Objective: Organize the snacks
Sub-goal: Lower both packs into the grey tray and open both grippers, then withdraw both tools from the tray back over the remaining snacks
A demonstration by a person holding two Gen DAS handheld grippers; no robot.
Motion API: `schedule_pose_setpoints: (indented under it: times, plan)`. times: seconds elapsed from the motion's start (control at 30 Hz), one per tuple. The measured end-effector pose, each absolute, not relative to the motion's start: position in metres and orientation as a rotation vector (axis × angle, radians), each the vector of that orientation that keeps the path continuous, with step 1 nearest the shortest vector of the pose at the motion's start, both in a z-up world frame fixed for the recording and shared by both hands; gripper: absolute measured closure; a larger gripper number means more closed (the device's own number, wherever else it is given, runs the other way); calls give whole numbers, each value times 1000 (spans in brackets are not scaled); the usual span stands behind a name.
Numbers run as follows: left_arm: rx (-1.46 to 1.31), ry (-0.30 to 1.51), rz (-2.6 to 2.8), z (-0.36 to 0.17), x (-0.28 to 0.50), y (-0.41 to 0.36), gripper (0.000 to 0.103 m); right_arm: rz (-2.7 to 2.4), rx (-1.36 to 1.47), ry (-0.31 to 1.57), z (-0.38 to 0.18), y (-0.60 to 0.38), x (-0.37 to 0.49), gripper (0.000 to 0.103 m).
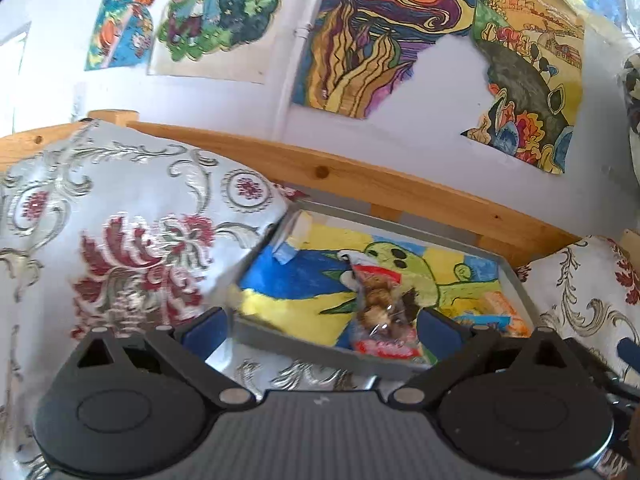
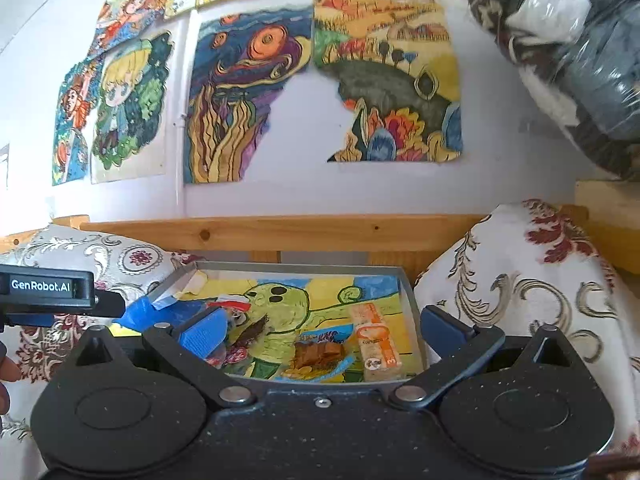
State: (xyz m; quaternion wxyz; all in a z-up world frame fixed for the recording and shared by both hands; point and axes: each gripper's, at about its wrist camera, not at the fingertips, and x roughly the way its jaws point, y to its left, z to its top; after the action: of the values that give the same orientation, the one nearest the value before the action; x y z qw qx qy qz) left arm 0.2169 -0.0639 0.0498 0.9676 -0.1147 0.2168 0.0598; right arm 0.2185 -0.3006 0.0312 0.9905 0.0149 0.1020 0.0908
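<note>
the clear snack packet (image 1: pixel 380 312) lies inside the grey tray (image 1: pixel 320 354), on the tray's painted lining, just ahead of the left gripper (image 1: pixel 320 326) and touching neither finger. left gripper released, jaws spread. right gripper (image 2: pixel 322 330) likewise spread wide over the tray's near edge, gripping nothing, with an orange box (image 2: pixel 376 340) and a blue packet (image 2: pixel 320 354) in the tray between its fingers.

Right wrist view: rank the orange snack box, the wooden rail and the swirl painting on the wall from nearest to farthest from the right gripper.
1. Orange snack box: in the tray, right part, just ahead of the right gripper.
2. Wooden rail: behind the tray's far edge, running across the view.
3. Swirl painting: up on the wall, above the rail, left of centre.
</note>
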Motion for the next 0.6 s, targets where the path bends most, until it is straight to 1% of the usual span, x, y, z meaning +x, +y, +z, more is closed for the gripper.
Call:
schedule_pose_setpoints:
  times: [0.33, 0.6]
  plan:
    - [-227, 437, 140, 40, 159, -61, 1, 196, 0, 208, 27, -297, 160, 1]
    - [-149, 453, 94, 31, 123, -63, 1, 176, -8, 243, 22, -299, 124, 1]
